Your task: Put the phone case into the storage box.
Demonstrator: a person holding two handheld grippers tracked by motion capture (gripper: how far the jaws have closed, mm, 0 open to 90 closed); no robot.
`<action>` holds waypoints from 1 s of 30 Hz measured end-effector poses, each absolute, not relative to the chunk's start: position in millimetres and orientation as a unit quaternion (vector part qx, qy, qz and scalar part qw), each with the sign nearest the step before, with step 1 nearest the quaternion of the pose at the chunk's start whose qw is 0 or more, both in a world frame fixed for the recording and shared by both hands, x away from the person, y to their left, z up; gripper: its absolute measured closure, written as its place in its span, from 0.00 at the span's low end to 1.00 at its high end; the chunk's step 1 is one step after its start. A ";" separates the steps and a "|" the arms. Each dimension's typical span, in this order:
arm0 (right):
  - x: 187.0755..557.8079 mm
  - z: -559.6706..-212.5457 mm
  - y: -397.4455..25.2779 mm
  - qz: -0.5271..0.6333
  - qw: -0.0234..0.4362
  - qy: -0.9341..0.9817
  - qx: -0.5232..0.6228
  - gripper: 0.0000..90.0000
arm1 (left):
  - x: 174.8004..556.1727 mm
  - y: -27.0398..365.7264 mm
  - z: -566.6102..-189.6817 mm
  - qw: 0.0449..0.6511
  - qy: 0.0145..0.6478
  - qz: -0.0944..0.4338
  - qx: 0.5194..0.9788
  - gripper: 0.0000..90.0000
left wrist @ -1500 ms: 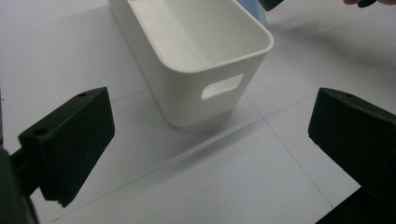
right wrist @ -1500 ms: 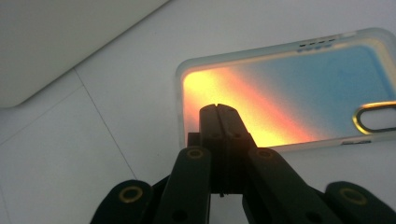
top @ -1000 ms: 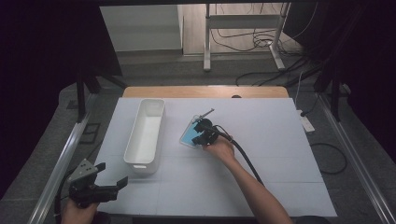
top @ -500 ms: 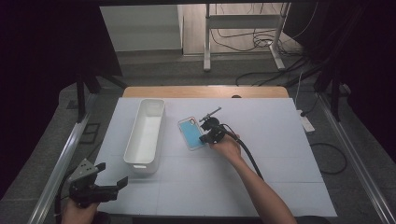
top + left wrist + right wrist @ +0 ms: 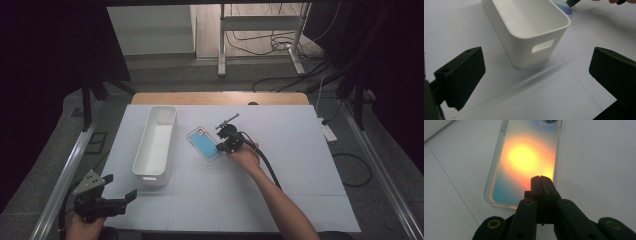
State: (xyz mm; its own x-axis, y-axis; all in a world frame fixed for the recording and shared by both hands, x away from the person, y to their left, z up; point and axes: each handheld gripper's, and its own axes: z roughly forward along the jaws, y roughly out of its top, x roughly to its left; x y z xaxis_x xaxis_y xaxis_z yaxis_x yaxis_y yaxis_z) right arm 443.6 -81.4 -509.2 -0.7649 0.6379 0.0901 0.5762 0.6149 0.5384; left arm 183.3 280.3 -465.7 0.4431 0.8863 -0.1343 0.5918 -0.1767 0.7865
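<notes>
At frame centre, the right gripper (image 5: 226, 143) has its fingers pressed together over the phone case (image 5: 204, 143); pushing down could skid it across the bench (image 5: 300, 150). The left gripper (image 5: 107, 200), lower left, has its fingers apart.

White-covered table (image 5: 300, 150) across the centre of the frame, bare wooden edge (image 5: 215, 98) along its far side. Grey floor (image 5: 165, 67) beyond. White metal stand (image 5: 260, 30) at upper centre, black cables (image 5: 280, 47) tangled beneath. Aluminium rails (image 5: 67, 175) at left and right. Dark upper corners.
</notes>
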 end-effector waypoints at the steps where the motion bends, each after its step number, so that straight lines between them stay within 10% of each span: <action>1: 443.1 -507.2 -80.8 0.282 0.058 0.897 0.336 0.96 | 183.3 280.3 -465.7 0.407 0.496 0.181 0.745 0.02; 30: 453.3 -488.4 -73.2 0.287 0.080 0.890 0.344 0.34 | 183.5 280.2 -465.7 0.408 0.495 0.180 0.746 0.02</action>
State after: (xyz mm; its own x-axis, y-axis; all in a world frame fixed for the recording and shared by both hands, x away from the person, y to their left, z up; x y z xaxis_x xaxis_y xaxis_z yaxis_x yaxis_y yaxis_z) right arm 453.3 -73.2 -488.4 -0.7500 0.6592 0.0548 0.5667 0.5977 0.5671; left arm 183.5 280.2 -465.7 0.4447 0.8855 -0.1348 0.5916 -0.1774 0.7865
